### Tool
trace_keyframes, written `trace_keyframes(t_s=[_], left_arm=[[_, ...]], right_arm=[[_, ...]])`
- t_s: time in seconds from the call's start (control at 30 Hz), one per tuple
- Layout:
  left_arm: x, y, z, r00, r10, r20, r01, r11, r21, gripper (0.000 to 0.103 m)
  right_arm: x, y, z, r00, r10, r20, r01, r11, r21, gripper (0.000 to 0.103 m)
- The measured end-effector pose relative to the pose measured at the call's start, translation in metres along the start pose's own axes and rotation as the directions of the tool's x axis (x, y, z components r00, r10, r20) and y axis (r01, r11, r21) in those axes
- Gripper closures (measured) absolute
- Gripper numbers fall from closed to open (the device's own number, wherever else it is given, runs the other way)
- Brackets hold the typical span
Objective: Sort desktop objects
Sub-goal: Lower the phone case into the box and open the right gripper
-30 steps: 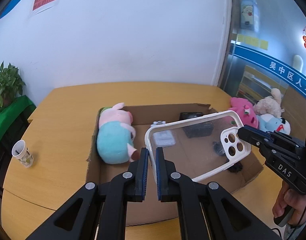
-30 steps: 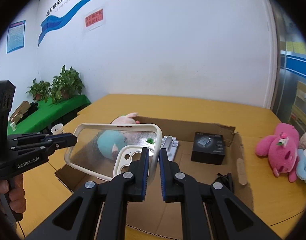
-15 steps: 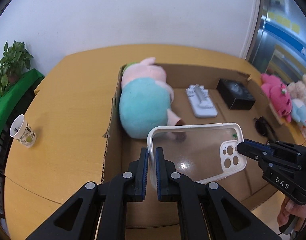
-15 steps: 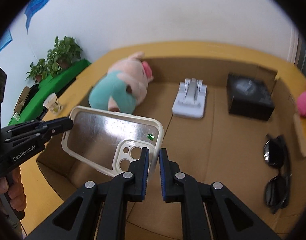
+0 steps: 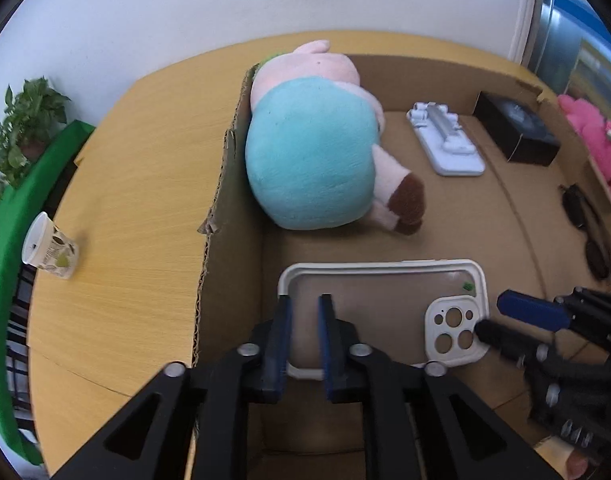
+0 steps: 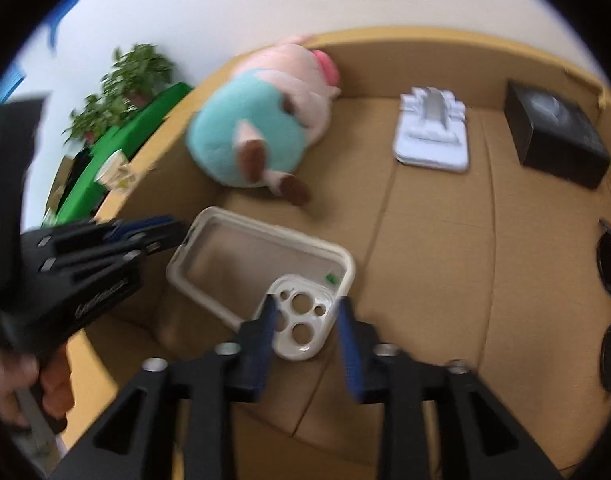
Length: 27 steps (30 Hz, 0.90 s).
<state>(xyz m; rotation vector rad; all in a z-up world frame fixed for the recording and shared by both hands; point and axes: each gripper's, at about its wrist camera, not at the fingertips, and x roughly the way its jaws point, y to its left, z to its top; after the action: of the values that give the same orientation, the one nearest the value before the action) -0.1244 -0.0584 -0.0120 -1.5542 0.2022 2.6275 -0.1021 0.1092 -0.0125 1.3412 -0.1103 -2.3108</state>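
Cardboard box [image 5: 225, 184] floor carries the clear phone case [image 5: 381, 312], seemingly flat; both grippers, left [image 5: 304, 334] and right [image 6: 305, 336], angle steeply down, fingers opening astride its ends, pads off.

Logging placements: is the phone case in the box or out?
In: the case lies flat on the box floor, both tongs opening around it.

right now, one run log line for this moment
step: release | phone case: on cardboard box floor | left claw: opening | right claw: opening
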Motion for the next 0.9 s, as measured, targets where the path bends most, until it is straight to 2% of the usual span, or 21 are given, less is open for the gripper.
trace_keyframes(t_s=[0.03,0.07,0.1,0.13,0.17,0.2,0.23,0.3,0.33,0.37,0.4,0.43,0.47,0.5,0.53,0.6,0.67,0.7,0.73,0.8,0.9], left_arm=[[-0.005,0.003,0.0,1.0,0.008,0.019,-0.007,1.0,-0.018,0.068],[-0.012,0.005,-0.001,0.999,0.016,0.047,-0.014,0.999,-0.034,0.062],[-0.022,0.007,-0.003,0.996,0.001,0.087,0.003,0.999,-0.046,0.061],[-0.037,0.006,-0.008,0.99,-0.01,0.143,0.019,0.998,-0.058,0.061],[-0.049,0.004,-0.014,0.981,-0.018,0.195,0.031,0.997,-0.065,0.054],[-0.065,0.0,-0.023,0.963,-0.03,0.269,0.05,0.996,-0.069,0.04],[-0.077,-0.004,-0.032,0.945,-0.036,0.325,0.062,0.996,-0.07,0.031],[-0.096,-0.016,-0.054,0.895,-0.038,0.445,0.079,0.994,-0.074,0.002],[-0.1,-0.022,-0.061,0.875,-0.036,0.482,0.084,0.993,-0.078,0.001],[-0.102,-0.029,-0.069,0.855,-0.035,0.517,0.089,0.993,-0.079,0.0],[-0.101,-0.034,-0.073,0.842,-0.037,0.538,0.09,0.993,-0.072,0.0],[-0.096,-0.041,-0.078,0.836,-0.028,0.548,0.078,0.995,-0.068,0.0],[-0.09,-0.048,-0.08,0.841,-0.016,0.54,0.063,0.996,-0.07,0.0],[-0.081,-0.054,-0.08,0.851,-0.012,0.525,0.057,0.996,-0.07,0.0],[-0.075,-0.059,-0.079,0.856,-0.013,0.516,0.057,0.996,-0.07,0.0],[-0.064,-0.064,-0.084,0.857,-0.019,0.514,0.068,0.995,-0.077,0.0],[-0.051,-0.07,-0.088,0.86,-0.021,0.51,0.068,0.995,-0.074,0.0],[-0.048,-0.076,-0.089,0.856,0.017,0.517,0.023,0.997,-0.071,0.0],[-0.046,-0.081,-0.091,0.845,0.037,0.533,-0.005,0.998,-0.062,0.0],[-0.045,-0.083,-0.095,0.83,0.032,0.557,0.002,0.998,-0.06,0.0],[-0.045,-0.082,-0.094,0.833,0.027,0.553,0.005,0.998,-0.057,0.0]], right_arm=[[-0.013,0.004,-0.003,0.999,-0.007,0.037,0.008,1.0,-0.021,0.049],[-0.025,0.006,-0.007,0.997,-0.013,0.077,0.016,0.999,-0.037,0.045],[-0.043,0.008,-0.012,0.99,-0.028,0.135,0.036,0.998,-0.053,0.04],[-0.066,0.007,-0.022,0.975,-0.059,0.215,0.074,0.995,-0.065,0.038],[-0.08,0.006,-0.029,0.96,-0.084,0.269,0.105,0.992,-0.066,0.028],[-0.099,0.002,-0.042,0.93,-0.128,0.345,0.156,0.986,-0.053,0.019],[-0.111,-0.004,-0.054,0.901,-0.165,0.401,0.195,0.98,-0.034,0.019],[-0.121,-0.016,-0.071,0.865,-0.225,0.448,0.25,0.968,0.004,0.019],[-0.122,-0.027,-0.079,0.853,-0.261,0.452,0.275,0.961,0.037,0.019],[-0.121,-0.036,-0.085,0.847,-0.288,0.446,0.289,0.955,0.068,0.019],[-0.118,-0.045,-0.089,0.846,-0.314,0.431,0.303,0.948,0.098,0.019],[-0.114,-0.055,-0.093,0.842,-0.349,0.411,0.321,0.937,0.139,0.019],[-0.112,-0.062,-0.095,0.843,-0.36,0.401,0.322,0.933,0.161,0.019],[-0.112,-0.063,-0.098,0.835,-0.352,0.422,0.319,0.936,0.15,0.019],[-0.11,-0.06,-0.099,0.819,-0.366,0.443,0.345,0.93,0.129,0.018],[-0.102,-0.058,-0.098,0.818,-0.377,0.435,0.367,0.924,0.112,0.017],[-0.101,-0.057,-0.101,0.799,-0.382,0.465,0.379,0.919,0.105,0.016],[-0.099,-0.057,-0.101,0.788,-0.386,0.48,0.386,0.917,0.103,0.015],[-0.099,-0.056,-0.103,0.776,-0.392,0.493,0.394,0.913,0.105,0.013],[-0.099,-0.056,-0.108,0.747,-0.406,0.527,0.408,0.905,0.119,0.009],[-0.099,-0.055,-0.109,0.747,-0.411,0.523,0.41,0.903,0.125,0.006]])
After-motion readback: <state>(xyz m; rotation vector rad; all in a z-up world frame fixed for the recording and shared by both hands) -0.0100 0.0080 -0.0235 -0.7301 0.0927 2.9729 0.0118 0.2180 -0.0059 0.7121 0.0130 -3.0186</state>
